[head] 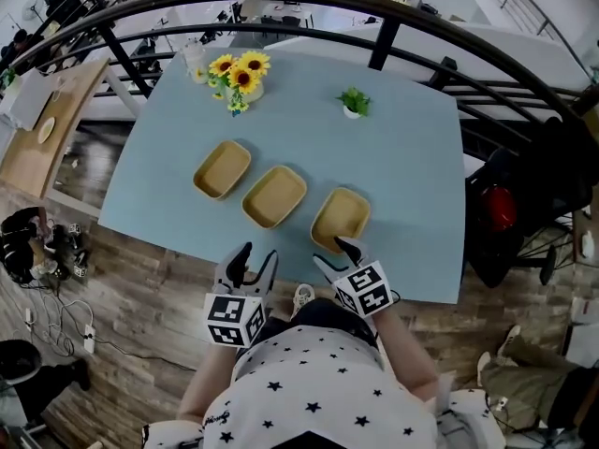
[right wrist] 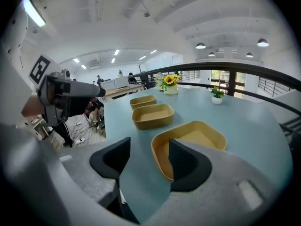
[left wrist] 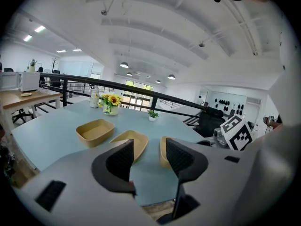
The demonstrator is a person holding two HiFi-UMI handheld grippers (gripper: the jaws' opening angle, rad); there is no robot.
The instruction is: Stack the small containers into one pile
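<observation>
both grippers are held low before the person's chest, pointing away over the near edge of the table (head: pixel 412 157); left gripper (head: pixel 255 260) jaws apart, empty; right gripper (head: pixel 334 255) jaws apart, one at the near rim of the right container (head: pixel 341 217); middle container (head: pixel 274 195) and left container (head: pixel 222 168) lie apart in a slanting row, open side up, long axes running near-left to far-right; sunflowers (head: pixel 239 71) stand beyond.

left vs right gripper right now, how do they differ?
Right gripper has one jaw at the rim of the nearest tan container; left gripper is short of every container. Right gripper reaches over the table; left gripper hangs at its near edge. Both are open and empty.
</observation>
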